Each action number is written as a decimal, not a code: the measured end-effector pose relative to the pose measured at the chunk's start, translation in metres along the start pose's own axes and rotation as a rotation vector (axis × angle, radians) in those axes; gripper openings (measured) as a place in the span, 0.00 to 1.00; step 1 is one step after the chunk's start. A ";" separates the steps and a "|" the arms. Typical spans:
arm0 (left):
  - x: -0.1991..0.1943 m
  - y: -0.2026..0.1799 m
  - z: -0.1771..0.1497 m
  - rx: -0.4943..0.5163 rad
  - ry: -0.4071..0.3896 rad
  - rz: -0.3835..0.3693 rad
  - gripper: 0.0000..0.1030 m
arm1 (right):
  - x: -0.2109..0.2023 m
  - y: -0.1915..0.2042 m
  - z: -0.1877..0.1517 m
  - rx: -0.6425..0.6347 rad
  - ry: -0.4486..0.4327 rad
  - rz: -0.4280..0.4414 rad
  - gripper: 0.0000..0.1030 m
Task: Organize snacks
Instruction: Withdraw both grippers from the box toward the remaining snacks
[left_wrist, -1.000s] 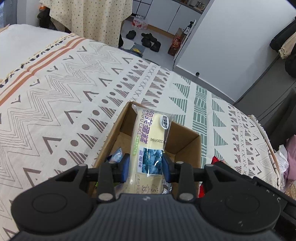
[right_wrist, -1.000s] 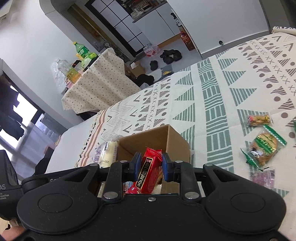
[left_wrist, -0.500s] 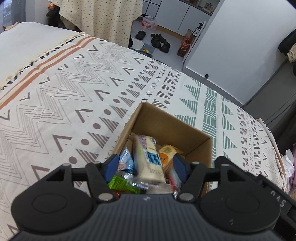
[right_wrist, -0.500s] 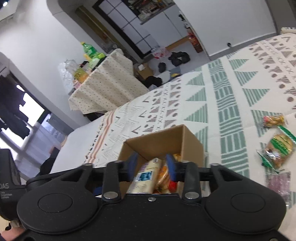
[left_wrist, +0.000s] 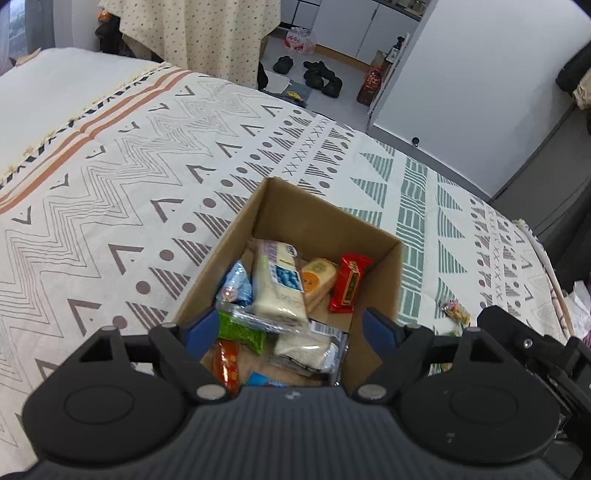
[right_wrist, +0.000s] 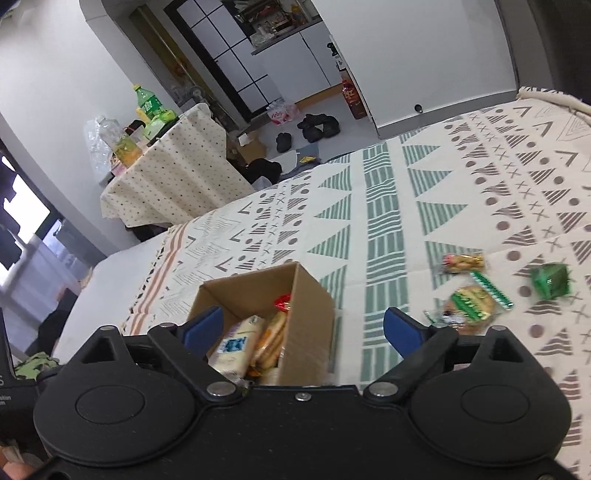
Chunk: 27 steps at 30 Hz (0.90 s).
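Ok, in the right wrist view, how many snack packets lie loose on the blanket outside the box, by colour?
Solid green packet: 1
Green-printed cookie packet: 1
Gold-and-red packet: 1
Total: 3

I have the left gripper (left_wrist: 291, 326) pitched steeply downward. Its jaws have just been opening and now stand wide, with both blue pads (left_wrist: 201, 328) free of contact and nothing clamped between them. I have the right gripper (right_wrist: 303, 326) angled downward less steeply. Its jaws have likewise just been opening and now stand wide apart, with the blue pads (right_wrist: 400, 330) clear and nothing gripped. In the left wrist view, the right gripper's black body (left_wrist: 524, 343) sits just beside the left unit.
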<state>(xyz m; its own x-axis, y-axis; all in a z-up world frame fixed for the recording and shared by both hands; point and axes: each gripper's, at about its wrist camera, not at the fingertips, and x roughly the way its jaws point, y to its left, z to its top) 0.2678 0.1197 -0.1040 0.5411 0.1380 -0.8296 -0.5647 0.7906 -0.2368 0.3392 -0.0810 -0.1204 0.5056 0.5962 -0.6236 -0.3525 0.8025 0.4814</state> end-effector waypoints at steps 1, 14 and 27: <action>-0.001 -0.003 -0.001 0.004 0.001 -0.002 0.82 | -0.002 -0.001 0.000 -0.002 0.003 -0.005 0.93; -0.015 -0.051 -0.021 0.055 -0.031 -0.036 0.89 | -0.041 -0.035 0.008 0.026 -0.022 -0.012 0.97; -0.016 -0.097 -0.038 0.090 -0.037 -0.038 0.96 | -0.067 -0.094 0.019 0.131 -0.049 -0.033 1.00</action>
<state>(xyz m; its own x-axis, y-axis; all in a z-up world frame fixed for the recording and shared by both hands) 0.2906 0.0182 -0.0874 0.5843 0.1276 -0.8015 -0.4859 0.8460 -0.2195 0.3537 -0.1964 -0.1119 0.5541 0.5652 -0.6111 -0.2312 0.8098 0.5392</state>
